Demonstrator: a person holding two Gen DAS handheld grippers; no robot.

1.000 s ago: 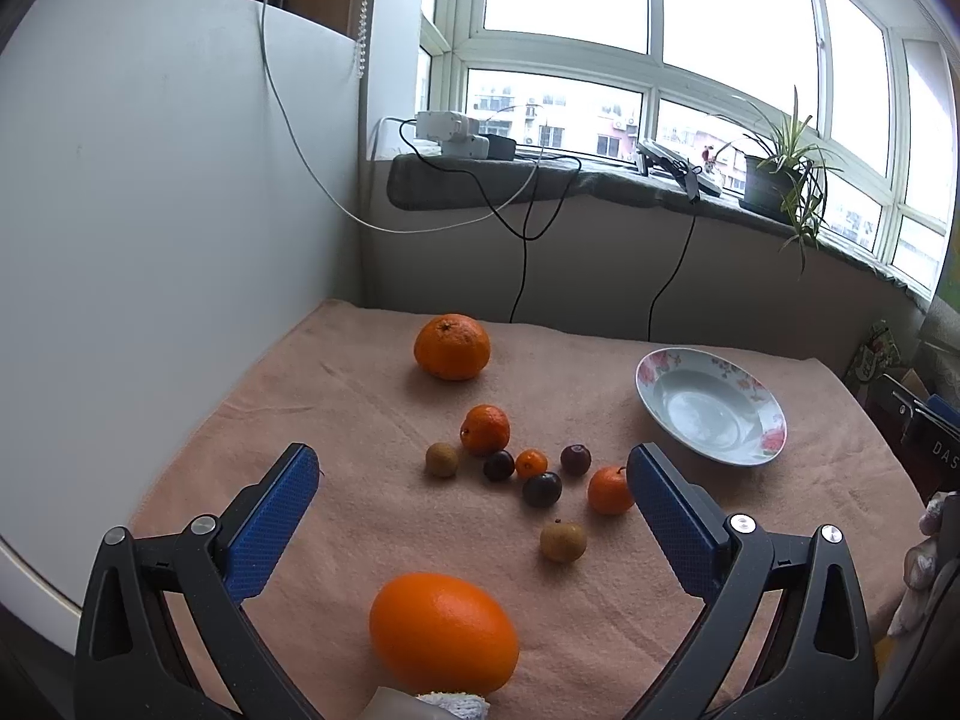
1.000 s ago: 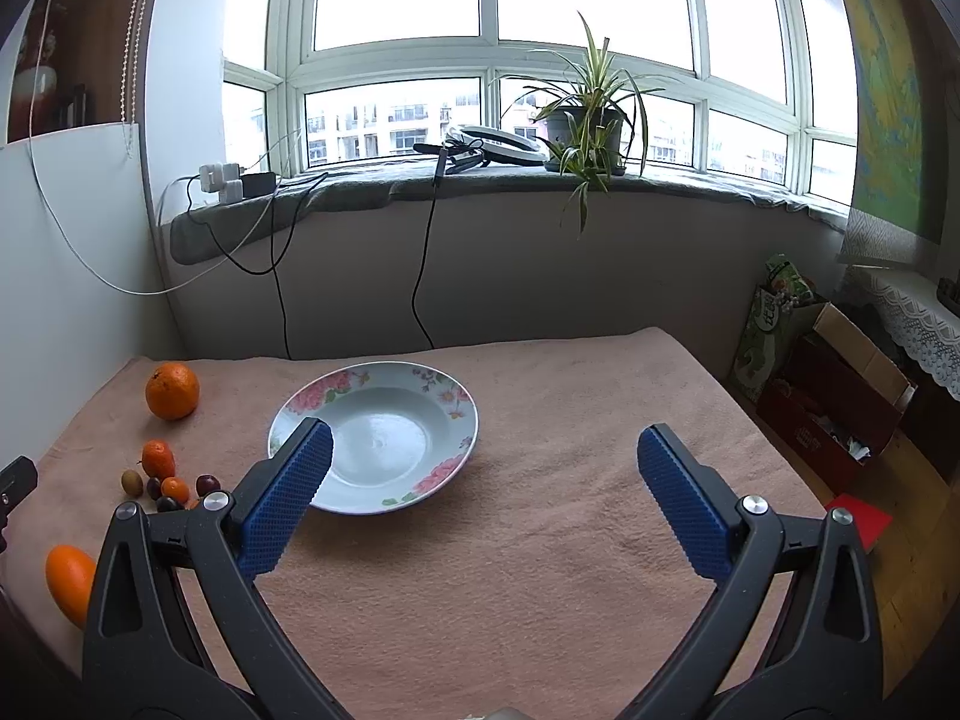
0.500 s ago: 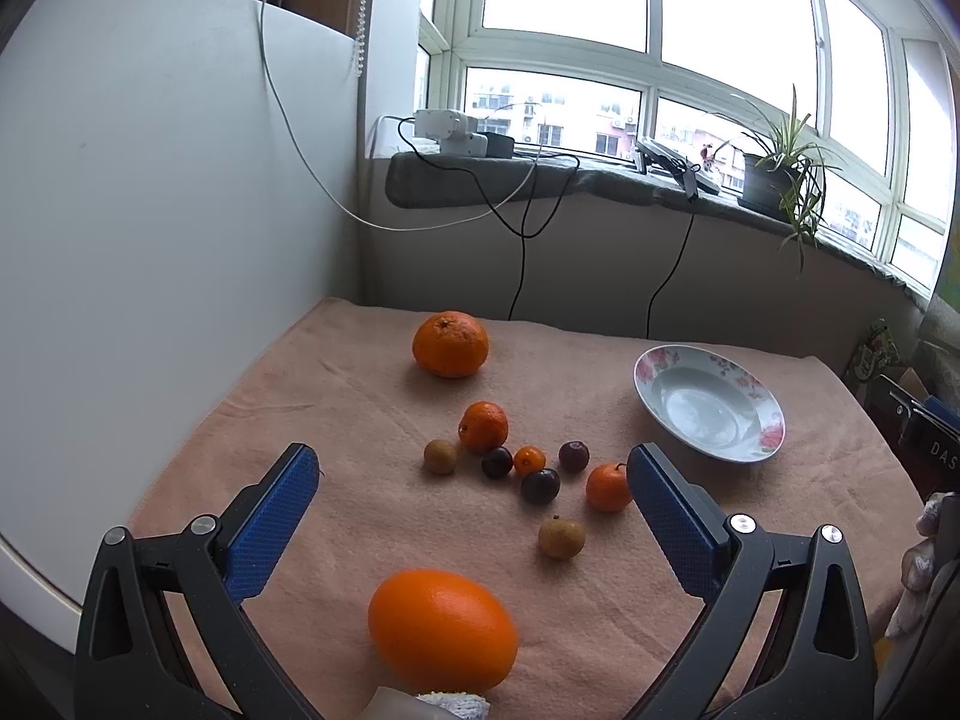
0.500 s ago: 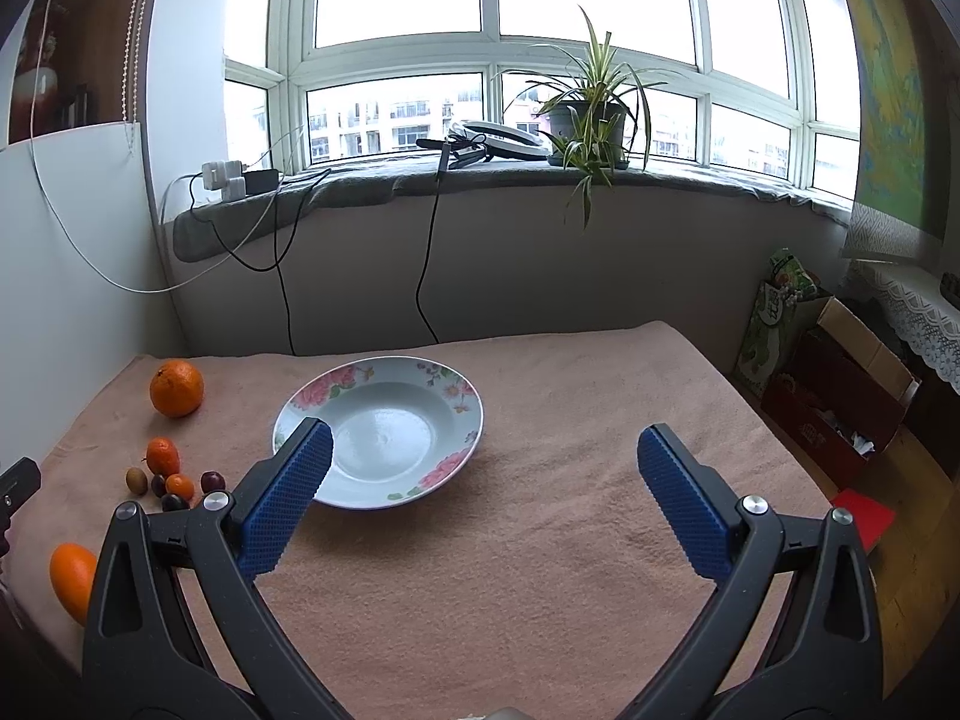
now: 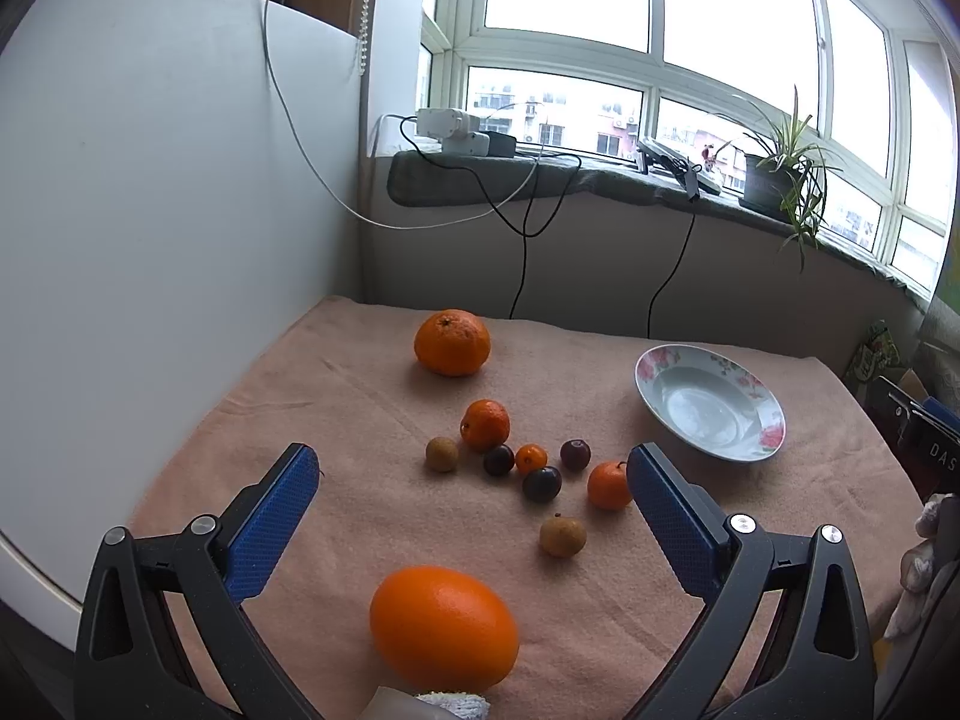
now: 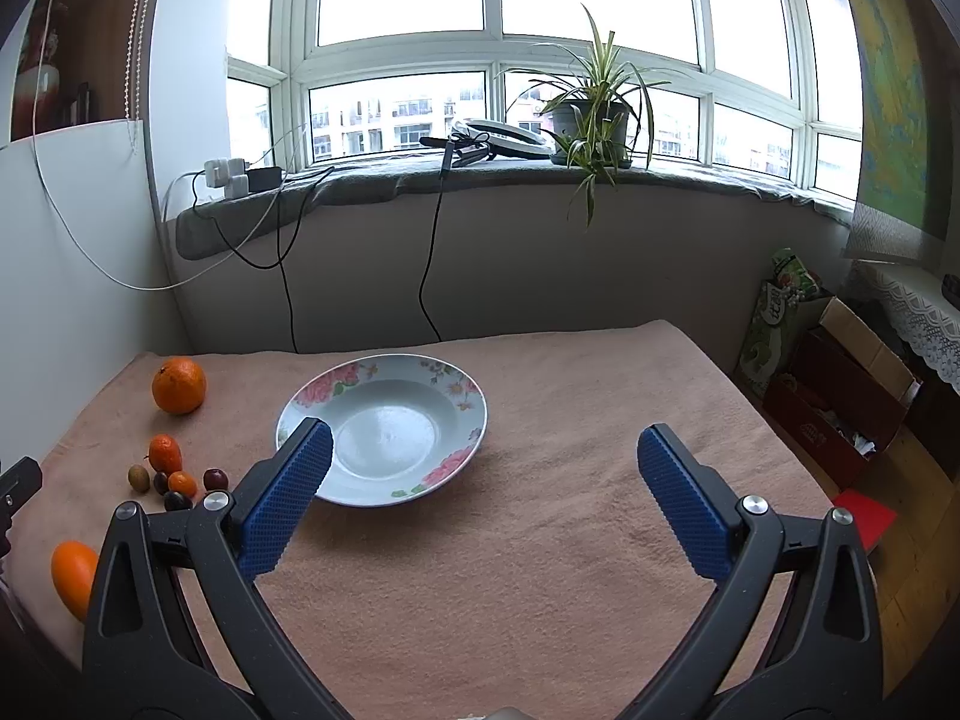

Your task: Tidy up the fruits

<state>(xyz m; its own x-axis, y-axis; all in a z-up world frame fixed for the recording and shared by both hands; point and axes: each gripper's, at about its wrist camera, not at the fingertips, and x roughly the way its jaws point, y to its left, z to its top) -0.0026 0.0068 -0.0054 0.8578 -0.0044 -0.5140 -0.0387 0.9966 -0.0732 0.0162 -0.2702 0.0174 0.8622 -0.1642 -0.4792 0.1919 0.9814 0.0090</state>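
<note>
1. L claw (image 5: 471,477): spread wide, nothing held; raised slightly vs. earlier, fruits seen lower.
2. R claw (image 6: 483,450): wide open, empty.
3. Large orange (image 5: 444,627): on surface (image 6: 540,570), nearest L claw.
4. Small fruits (image 5: 528,468): clustered mid-surface, apart from plate (image 6: 384,429); plate shifted right since earlier.

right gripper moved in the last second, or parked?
Yes. In the right wrist view the plate has drifted right and down against the open right gripper, so the gripper is easing left and forward toward it.

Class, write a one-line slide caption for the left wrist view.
Open left gripper hovers above scattered fruit on a pink cloth, with an empty floral plate nearby.
</note>
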